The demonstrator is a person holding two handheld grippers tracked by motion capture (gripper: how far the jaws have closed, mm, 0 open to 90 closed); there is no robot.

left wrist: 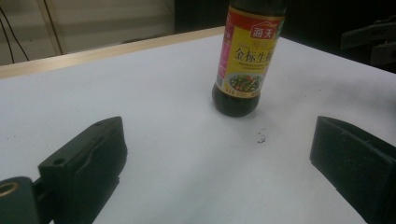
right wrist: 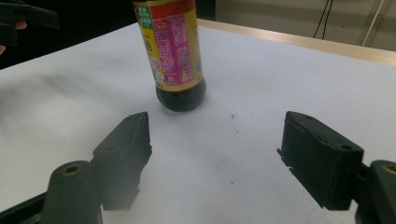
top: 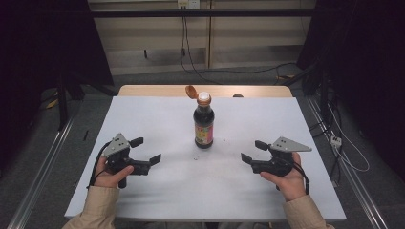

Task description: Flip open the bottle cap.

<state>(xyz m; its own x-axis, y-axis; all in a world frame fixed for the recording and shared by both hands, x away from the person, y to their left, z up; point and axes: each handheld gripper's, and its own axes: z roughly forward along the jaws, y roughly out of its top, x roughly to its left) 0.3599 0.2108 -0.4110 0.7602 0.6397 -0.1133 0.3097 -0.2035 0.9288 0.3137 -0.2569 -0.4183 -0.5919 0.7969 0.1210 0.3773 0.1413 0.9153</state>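
A dark soy sauce bottle [top: 204, 125] with a yellow and pink label stands upright in the middle of the white table [top: 157, 191]. Its orange flip cap [top: 191, 91] hangs open to the left of the white spout. My left gripper [top: 146, 150] rests low at the table's left, jaws open and empty, pointing toward the bottle [left wrist: 241, 65]. My right gripper [top: 253, 151] sits at the right, also open and empty, aimed at the bottle [right wrist: 173, 56]. Both are well short of the bottle.
Small dark specks [left wrist: 260, 136] lie on the table near the bottle's base. The table's wooden far edge [top: 143, 90] shows beyond the white sheet. Cables [top: 344, 152] run on the floor at the right, and metal rails flank the table.
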